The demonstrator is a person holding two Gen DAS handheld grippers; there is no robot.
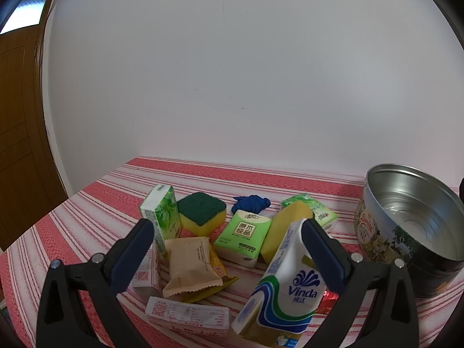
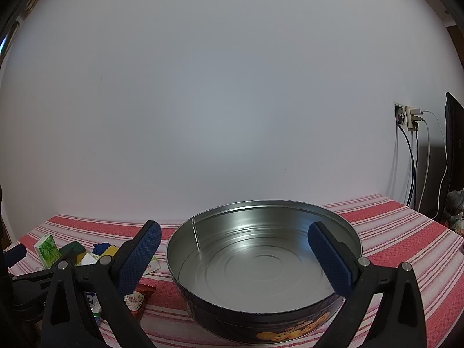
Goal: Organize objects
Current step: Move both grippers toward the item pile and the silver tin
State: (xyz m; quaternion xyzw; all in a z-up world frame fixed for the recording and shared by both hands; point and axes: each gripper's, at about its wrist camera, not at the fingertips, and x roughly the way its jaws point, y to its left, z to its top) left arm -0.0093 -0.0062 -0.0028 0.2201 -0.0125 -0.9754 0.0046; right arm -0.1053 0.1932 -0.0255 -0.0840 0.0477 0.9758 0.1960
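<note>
- A left gripper (image 1: pixel 226 229) with black arms and blue textured pads hangs spread wide over a clutter of small goods on a red-and-white striped tablecloth (image 1: pixel 95 194); nothing is held between its pads.
- A white Vinda tissue pack with blue and green swirls (image 1: pixel 285 284) stands tilted just inside the right-hand pad; whether pad and pack touch cannot be told.
- Between the pads lies a tan crimped snack wrapper (image 1: pixel 191 264), resting on a yellow wrapper (image 1: pixel 220 269), with a white printed carton (image 1: pixel 187 314) nearer the camera.
- Farther back sit a green-and-white tissue pack standing upright (image 1: pixel 162 211), a yellow sponge topped with a green scouring layer (image 1: pixel 201 211), a flat light-green tissue pack (image 1: pixel 243 232), a plain yellow sponge propped on edge (image 1: pixel 285 226) and a knotted blue cloth (image 1: pixel 252 203).
- A round, open metal biscuit tin with a printed outer wall (image 1: pixel 374 232) stands to the right of the pile, apart from it.
- The right gripper (image 2: pixel 233 243) is likewise fully spread and holds nothing, poised in front of the same tin (image 2: pixel 261 313), its shiny interior bare.
- White wall behind; a brown wooden door (image 1: pixel 20 133) at left, a wall socket with plugged cables (image 2: pixel 409 116) at right.
</note>
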